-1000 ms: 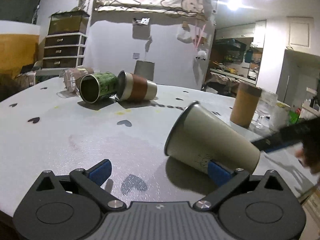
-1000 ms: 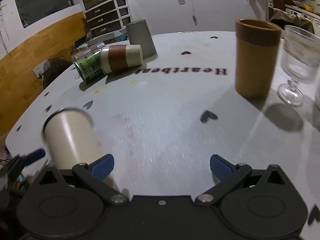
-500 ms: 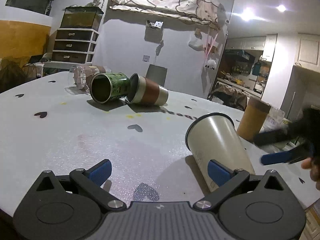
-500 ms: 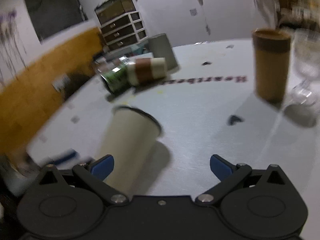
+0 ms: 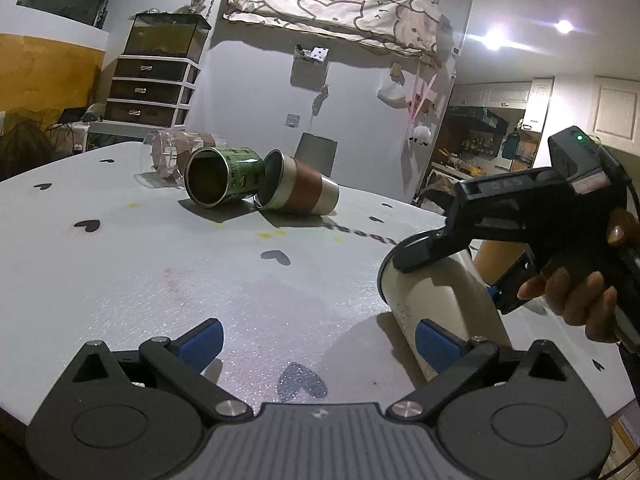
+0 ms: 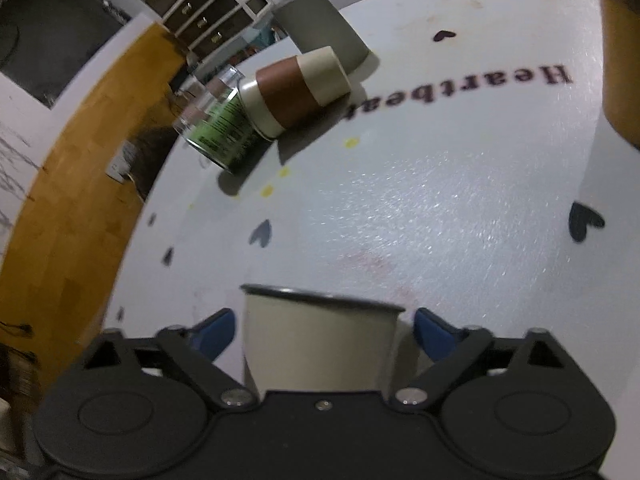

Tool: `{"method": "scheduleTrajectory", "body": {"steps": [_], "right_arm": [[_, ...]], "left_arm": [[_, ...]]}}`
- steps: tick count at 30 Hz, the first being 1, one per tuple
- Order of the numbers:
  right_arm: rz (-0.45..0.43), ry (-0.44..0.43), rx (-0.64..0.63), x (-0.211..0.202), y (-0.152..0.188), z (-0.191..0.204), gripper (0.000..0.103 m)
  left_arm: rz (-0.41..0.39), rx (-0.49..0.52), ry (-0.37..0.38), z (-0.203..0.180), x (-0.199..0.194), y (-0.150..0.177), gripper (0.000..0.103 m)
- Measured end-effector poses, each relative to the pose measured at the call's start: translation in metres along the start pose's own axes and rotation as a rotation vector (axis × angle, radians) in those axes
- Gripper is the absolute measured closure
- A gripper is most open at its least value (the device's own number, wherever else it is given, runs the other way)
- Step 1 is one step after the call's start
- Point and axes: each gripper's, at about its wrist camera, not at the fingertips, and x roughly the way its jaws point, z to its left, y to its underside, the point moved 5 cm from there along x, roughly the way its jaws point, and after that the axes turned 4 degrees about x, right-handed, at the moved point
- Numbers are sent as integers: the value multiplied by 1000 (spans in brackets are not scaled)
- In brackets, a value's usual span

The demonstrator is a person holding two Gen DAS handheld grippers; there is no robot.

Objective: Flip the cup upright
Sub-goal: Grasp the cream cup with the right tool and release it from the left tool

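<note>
On the white table (image 5: 160, 280) with the little black hearts, the cream cup (image 5: 436, 300) is lying tilted on its side near the front right edge, dark rim pointing toward the middle of the table. The right gripper (image 6: 324, 330) is straddling that cup (image 6: 320, 340): its blue fingertips (image 6: 430, 332) are sitting on either side of the cup's wall just below the rim, jaws spread wide, and there's a small gap showing on each side, so it isn't pinching yet as far as I can tell. From the left wrist view you can see the right gripper (image 5: 460, 268) coming in from the right with the person's hand (image 5: 576, 292) wrapped around its handle, one black finger lying over the top of the cup near the rim.

The left gripper (image 5: 316, 340) is hovering low over the table with its jaws wide open and nothing between them; its right blue pad (image 5: 436, 344) is sitting just beside the cup's lower side, can't tell if it's actually touching.

Further back, a green can (image 5: 224, 176) and a brown-banded tumbler (image 5: 298, 190) are lying on their sides touching each other, a clear glass (image 5: 168, 156) is lying behind the can, and a grey cup (image 6: 320, 24) is standing upside down behind them. A tan cup (image 6: 622, 52) is standing at the right edge of the right wrist view, next to the "Heartbeat" lettering (image 6: 460, 94).
</note>
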Motion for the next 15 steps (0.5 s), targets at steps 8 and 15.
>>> {"method": "scheduleTrajectory", "body": {"steps": [8, 15], "right_arm": [[-90, 8, -151, -33, -5, 8, 19], [-356, 123, -289, -75, -37, 5, 41]], "left_arm": [[-11, 4, -2, -1, -3, -3, 2], [-7, 19, 6, -6, -2, -1, 2]]}}
